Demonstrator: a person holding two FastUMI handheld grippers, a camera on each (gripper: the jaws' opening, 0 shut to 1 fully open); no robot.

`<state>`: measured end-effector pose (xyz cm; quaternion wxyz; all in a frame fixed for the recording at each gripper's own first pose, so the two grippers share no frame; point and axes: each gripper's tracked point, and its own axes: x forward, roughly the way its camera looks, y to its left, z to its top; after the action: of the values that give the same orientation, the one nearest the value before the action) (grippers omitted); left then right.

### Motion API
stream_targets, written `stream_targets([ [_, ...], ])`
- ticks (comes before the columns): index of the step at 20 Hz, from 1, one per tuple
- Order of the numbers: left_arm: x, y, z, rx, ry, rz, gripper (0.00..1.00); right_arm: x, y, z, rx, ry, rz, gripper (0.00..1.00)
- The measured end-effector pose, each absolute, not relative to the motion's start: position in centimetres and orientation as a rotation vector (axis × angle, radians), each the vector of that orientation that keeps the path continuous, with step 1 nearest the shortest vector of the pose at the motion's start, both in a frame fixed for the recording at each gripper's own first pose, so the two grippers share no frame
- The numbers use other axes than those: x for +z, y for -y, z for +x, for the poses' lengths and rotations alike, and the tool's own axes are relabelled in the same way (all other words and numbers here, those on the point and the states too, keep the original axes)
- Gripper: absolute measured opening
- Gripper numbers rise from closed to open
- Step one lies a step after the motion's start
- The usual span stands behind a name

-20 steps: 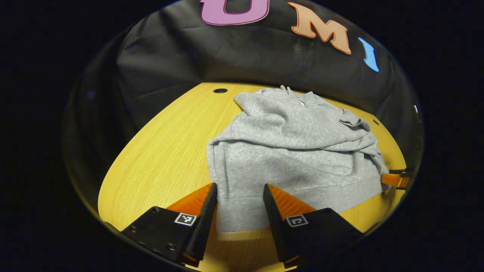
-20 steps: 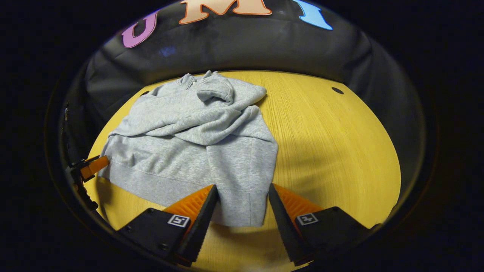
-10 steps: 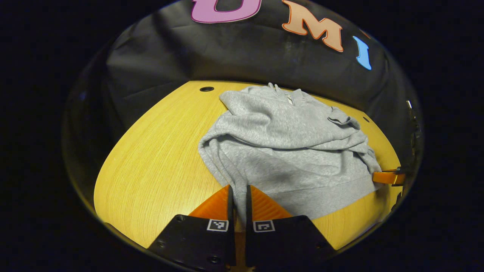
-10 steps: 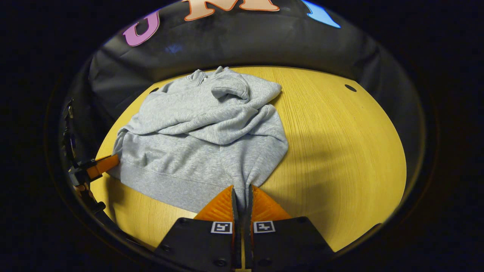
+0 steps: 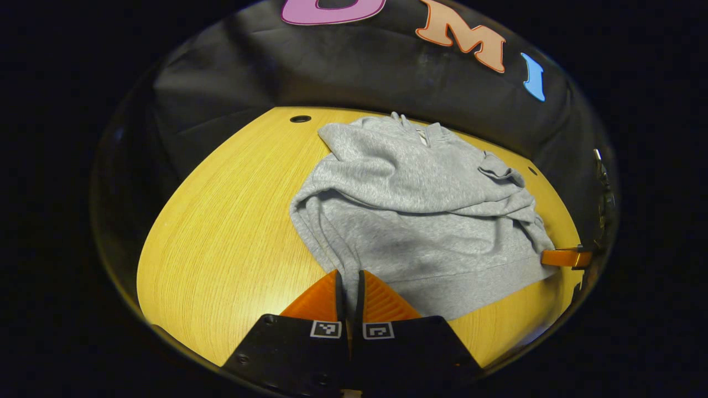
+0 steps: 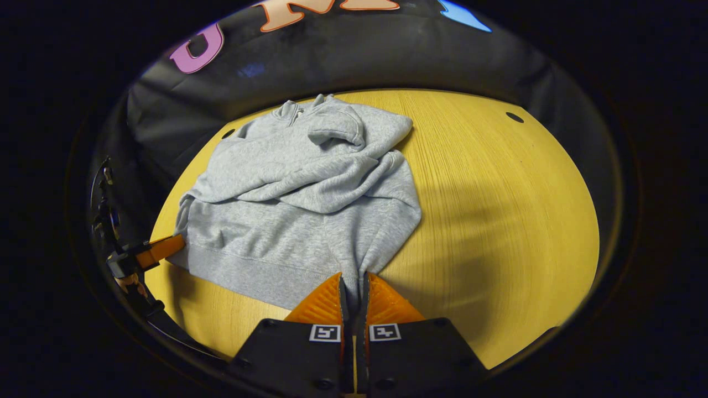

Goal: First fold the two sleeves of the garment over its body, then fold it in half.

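Both sleeves lie folded across the body of the grey garment, which rests on the yellow wooden table. The left gripper pinches one bottom hem corner between closed fingers, and the right gripper is clenched on the other corner, lifting the cloth slightly.

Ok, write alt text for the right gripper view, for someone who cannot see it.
The right gripper is shut on the near hem corner of a grey sweatshirt lying on a yellow wooden table, both sleeves already folded across its body. At the far left, the left gripper meets the hem's other corner.
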<state>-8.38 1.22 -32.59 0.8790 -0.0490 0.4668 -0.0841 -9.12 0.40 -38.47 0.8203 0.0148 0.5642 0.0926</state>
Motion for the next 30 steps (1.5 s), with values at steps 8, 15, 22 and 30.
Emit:
stream_targets([
  [8, -31.9, -1.0, -8.3, -0.217, -1.050, -0.111, 0.00, -36.1, -1.2, -7.9, 0.242, -1.239, 0.096, 0.05],
  [15, -27.8, 0.3, -5.5, -0.242, -1.003, -0.201, 0.00, -31.9, -2.9, -5.8, 0.223, -1.241, 0.338, 0.05],
  [22, -23.4, 0.7, -1.2, -0.251, -0.924, -0.296, 0.00, -28.6, -4.2, -2.8, 0.231, -1.217, 0.510, 0.04],
  [30, -22.4, -0.5, 3.8, -0.246, -0.895, -0.355, 0.00, -26.6, -4.6, 3.6, 0.171, -1.193, 0.805, 0.05],
])
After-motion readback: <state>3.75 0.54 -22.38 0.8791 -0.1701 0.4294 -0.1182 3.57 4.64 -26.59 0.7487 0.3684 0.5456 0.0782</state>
